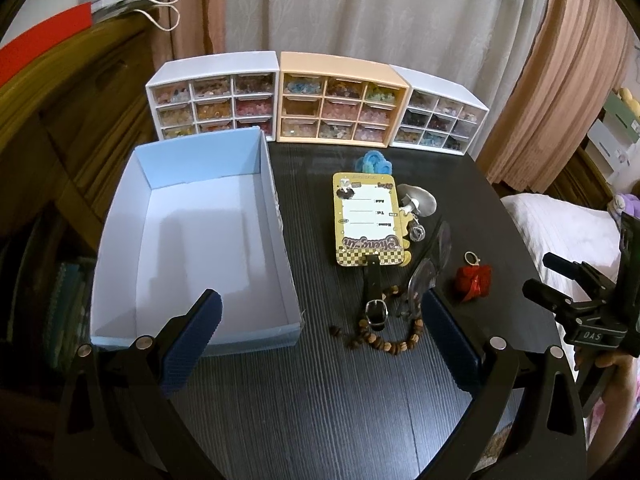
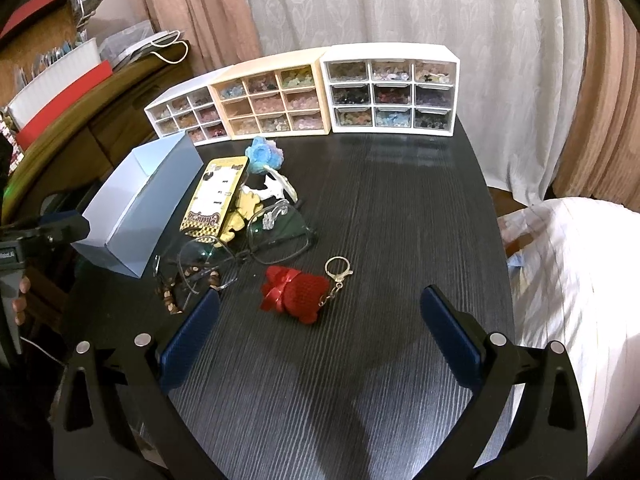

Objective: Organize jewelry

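Note:
An empty pale blue box (image 1: 192,240) (image 2: 136,208) stands on the left of the black table (image 1: 320,400). Beside it lie a yellow luggage tag (image 1: 366,220) (image 2: 212,200) with a black strap, a wooden bead bracelet (image 1: 384,340) (image 2: 188,284), glasses (image 2: 248,244), a blue flower piece (image 1: 372,162) (image 2: 264,154) and a red knitted keychain (image 1: 474,278) (image 2: 294,294). My left gripper (image 1: 320,320) is open and empty, above the table between box and bracelet. My right gripper (image 2: 320,320) is open and empty, just in front of the red keychain.
Three small drawer cabinets full of beads stand along the back edge: white (image 1: 212,96), peach (image 1: 340,100) (image 2: 272,96) and white (image 1: 440,112) (image 2: 392,88). Curtains hang behind. A wooden shelf (image 1: 60,120) is left, a bed (image 2: 580,280) right.

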`<state>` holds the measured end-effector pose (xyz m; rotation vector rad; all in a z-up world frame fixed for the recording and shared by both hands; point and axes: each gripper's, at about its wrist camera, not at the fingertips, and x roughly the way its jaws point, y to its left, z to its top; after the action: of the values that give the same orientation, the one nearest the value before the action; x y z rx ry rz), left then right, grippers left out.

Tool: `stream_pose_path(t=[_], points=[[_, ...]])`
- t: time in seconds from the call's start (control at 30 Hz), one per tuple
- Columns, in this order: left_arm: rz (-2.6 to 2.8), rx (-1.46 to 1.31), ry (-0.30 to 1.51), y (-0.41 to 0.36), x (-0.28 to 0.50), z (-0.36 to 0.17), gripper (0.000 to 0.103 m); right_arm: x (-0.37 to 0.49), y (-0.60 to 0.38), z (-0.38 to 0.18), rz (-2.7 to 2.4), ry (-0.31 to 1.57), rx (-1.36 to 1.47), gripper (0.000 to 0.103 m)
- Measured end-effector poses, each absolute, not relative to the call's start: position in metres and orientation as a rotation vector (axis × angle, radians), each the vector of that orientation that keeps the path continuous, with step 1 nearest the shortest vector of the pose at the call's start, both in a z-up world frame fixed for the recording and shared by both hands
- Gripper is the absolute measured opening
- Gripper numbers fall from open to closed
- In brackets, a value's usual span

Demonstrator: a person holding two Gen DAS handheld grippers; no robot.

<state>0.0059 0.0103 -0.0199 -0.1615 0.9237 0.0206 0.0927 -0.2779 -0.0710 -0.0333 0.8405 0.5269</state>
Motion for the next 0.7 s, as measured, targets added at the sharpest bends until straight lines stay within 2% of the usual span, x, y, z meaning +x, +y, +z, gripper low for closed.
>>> stream_pose_path(t=[0.5,0.7], points=[[0.018,-0.188,0.943,0.019,0.015,-0.029,0.099,0.108,-0.275,-0.08,0.471,0.858,-0.051,0.096],[-0.009,-0.216,0.887,0.025,0.017,-0.025,0.099,0.112,-0.286,-0.073,0.537,0.739,0.08,0.096]])
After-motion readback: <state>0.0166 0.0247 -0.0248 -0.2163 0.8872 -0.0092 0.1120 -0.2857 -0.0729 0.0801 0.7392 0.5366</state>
